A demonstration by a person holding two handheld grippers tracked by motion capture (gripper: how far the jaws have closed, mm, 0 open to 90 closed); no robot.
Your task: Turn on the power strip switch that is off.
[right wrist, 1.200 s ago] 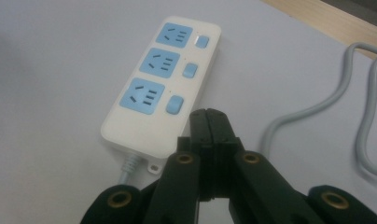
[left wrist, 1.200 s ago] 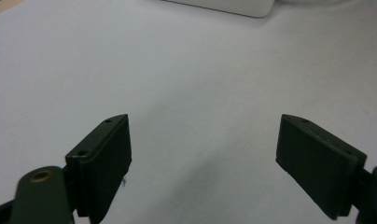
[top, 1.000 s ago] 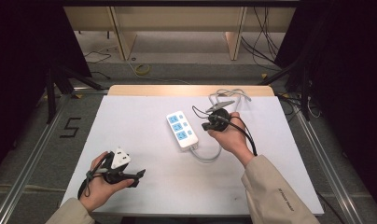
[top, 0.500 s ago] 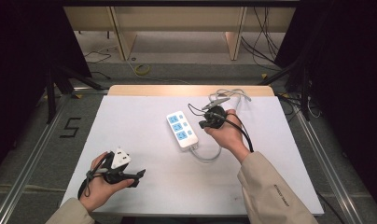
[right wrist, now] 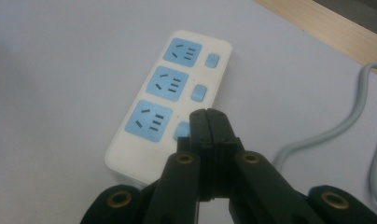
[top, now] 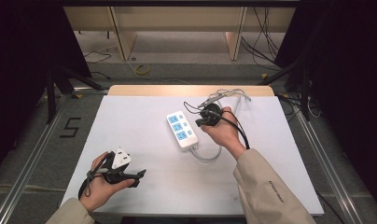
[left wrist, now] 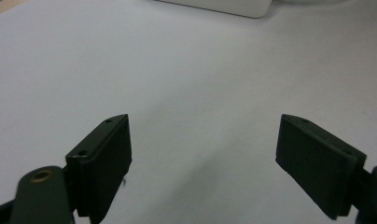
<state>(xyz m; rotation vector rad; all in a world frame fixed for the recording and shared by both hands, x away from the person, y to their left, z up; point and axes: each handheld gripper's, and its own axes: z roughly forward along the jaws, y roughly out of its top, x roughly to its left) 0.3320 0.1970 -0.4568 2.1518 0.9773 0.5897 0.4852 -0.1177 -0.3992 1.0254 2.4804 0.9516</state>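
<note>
Left gripper (top: 139,175) held low at the near left in the left hand (top: 100,184), jaws spread wide apart, nothing between them; right gripper (right wrist: 208,122) held farther forward in the right hand (top: 224,133), forearm sleeved, jaws pressed together, tips pointing down-left

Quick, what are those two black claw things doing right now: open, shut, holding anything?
Left gripper: open, nothing between its jaws, over bare table.
Right gripper: shut, holding nothing, tips over the power strip at its nearest switch.
</note>
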